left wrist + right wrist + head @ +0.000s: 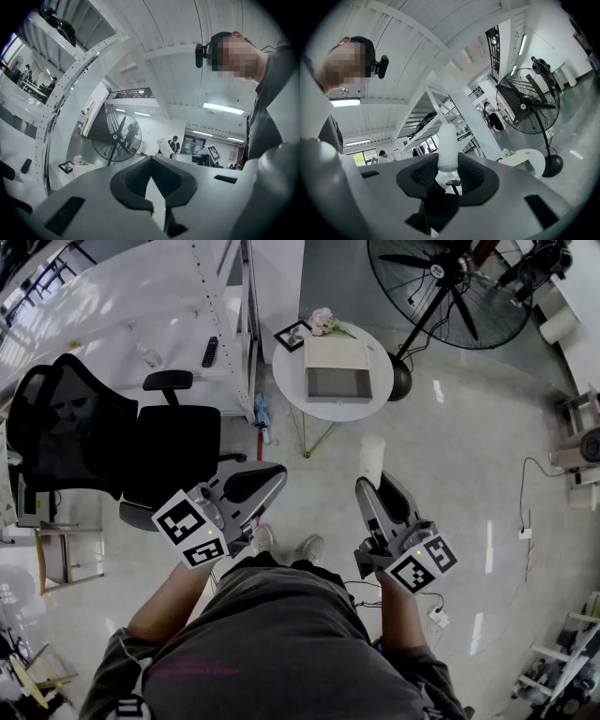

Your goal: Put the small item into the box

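A small white cylindrical item (372, 460) sticks out of my right gripper (370, 486), which is shut on it and held at waist height, pointing forward. In the right gripper view the item (447, 145) stands upright between the dark pads (476, 174). The open white box (336, 371) rests on a round white table (375, 405) a few steps ahead; the right gripper view shows the box (518, 159) small and far off. My left gripper (272, 474) is level beside the right one, shut, with nothing between its tips (150, 159).
A large standing fan (450, 287) is right of the table. A black office chair (112, 446) and a white shelf rack (225, 324) stand to the left. A picture frame (292, 334) and flowers (323, 322) share the table. A power strip (436, 615) lies on the floor.
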